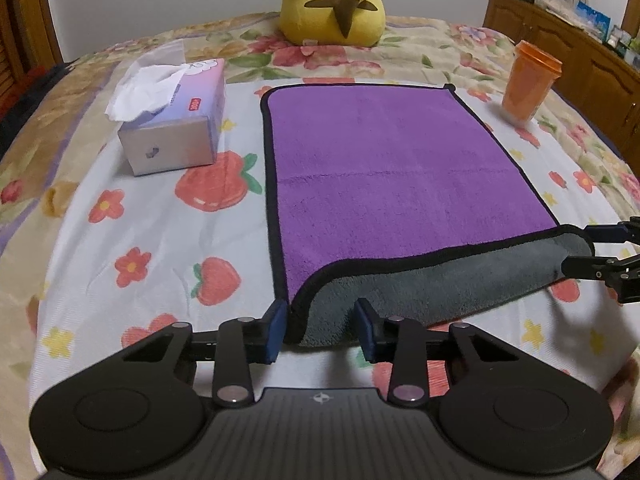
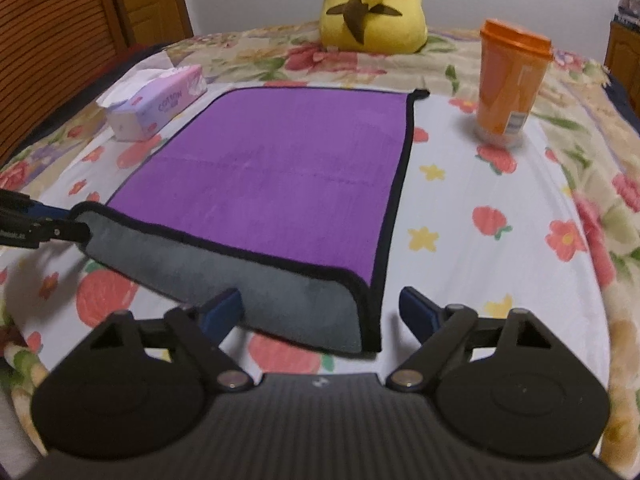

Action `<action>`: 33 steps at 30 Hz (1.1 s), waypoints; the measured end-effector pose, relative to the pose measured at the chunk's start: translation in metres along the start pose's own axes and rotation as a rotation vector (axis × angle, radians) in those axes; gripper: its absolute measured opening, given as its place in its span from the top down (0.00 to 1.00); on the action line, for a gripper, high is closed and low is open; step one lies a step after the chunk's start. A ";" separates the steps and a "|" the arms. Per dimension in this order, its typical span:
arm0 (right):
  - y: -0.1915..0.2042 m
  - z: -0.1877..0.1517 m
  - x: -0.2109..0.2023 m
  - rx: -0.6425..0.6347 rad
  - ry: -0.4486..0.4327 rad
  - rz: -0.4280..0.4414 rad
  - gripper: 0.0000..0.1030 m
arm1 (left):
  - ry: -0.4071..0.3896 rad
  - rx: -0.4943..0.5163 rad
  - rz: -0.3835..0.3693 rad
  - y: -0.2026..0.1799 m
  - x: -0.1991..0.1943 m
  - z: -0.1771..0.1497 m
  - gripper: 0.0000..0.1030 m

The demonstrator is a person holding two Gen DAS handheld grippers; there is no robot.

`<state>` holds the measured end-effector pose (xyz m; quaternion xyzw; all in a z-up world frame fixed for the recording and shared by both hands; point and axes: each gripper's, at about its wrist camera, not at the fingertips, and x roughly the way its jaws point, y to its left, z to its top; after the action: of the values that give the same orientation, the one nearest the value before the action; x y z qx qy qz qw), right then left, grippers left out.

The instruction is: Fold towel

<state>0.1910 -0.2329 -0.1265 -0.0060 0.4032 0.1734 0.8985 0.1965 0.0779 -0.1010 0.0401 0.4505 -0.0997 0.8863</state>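
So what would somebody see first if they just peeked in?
Probably the bright purple towel with black trim, spread mid-bed with its near edge rolled over to show grey. Behind it, at the bed's far end, sits a big yellow plush toy, and a tall orange lidded cup stands to the towel's right.

A purple towel (image 1: pixel 392 168) lies flat mid-bed, its near edge rolled back. A tissue box (image 1: pixel 176 120) stands just beside its left edge, leaving a narrow strip of bedspread (image 1: pixel 140 220) between them. An orange cup (image 2: pixel 508 84) stands upright near the far right corner, with a wider strip there. A yellow plush toy (image 1: pixel 332 0) blocks the far side. Open bedspread lies nearer on both sides.
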 end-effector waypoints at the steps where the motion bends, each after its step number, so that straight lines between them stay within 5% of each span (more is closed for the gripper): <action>1: 0.000 -0.001 0.001 0.005 0.008 0.012 0.22 | 0.000 0.005 0.002 -0.001 0.000 0.000 0.61; 8: -0.002 0.000 0.000 0.009 0.015 0.020 0.34 | 0.010 0.010 0.012 0.000 0.003 -0.003 0.69; 13: -0.006 0.002 0.000 0.011 0.028 0.016 0.60 | 0.004 0.017 0.024 0.000 0.003 -0.004 0.75; 23: -0.011 0.001 -0.001 0.008 0.032 0.007 0.82 | -0.008 0.019 0.019 -0.001 0.001 -0.005 0.87; 25: -0.011 0.000 0.000 -0.002 0.037 0.006 0.94 | -0.016 0.025 0.014 -0.001 -0.001 -0.004 0.89; 33: -0.011 0.003 -0.006 -0.014 -0.007 -0.004 0.96 | -0.081 0.041 0.002 -0.005 -0.014 0.000 0.92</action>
<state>0.1933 -0.2448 -0.1218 -0.0124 0.3986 0.1743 0.9003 0.1878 0.0750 -0.0895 0.0546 0.4122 -0.1094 0.9029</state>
